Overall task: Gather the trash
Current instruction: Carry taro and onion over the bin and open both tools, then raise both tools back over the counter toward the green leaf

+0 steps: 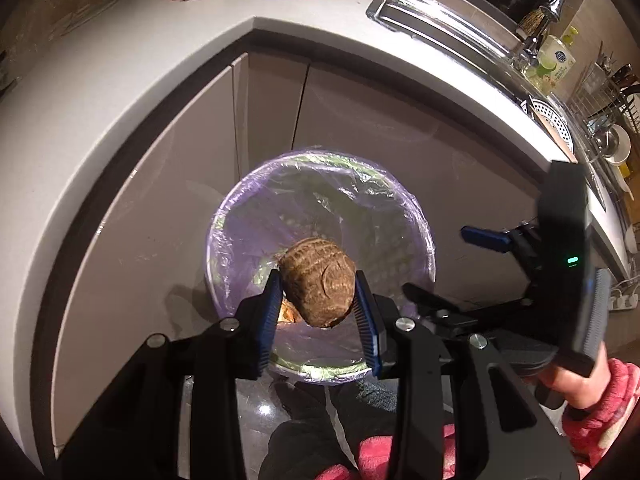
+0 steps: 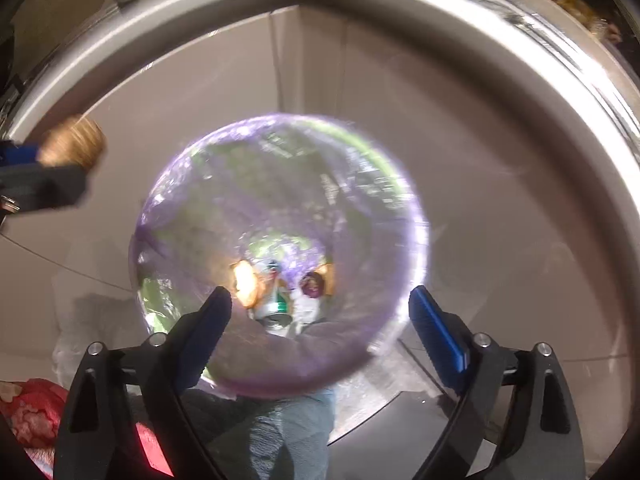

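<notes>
Left gripper (image 1: 316,300) clamps a brown taro root (image 1: 318,282) directly above the lined trash bin (image 1: 224,216), which stands against the cabinet corner. Right gripper (image 2: 320,320) hangs over the bin, jaws wide, holding nothing. A can (image 2: 276,308) and scraps lie at the bin's bottom.

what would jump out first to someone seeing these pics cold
First, the brown ridged taro root pinched in the left gripper, held right above the purple-lined trash bin. Next, the open right gripper over the same bin, with a crushed can at the bottom.
</notes>
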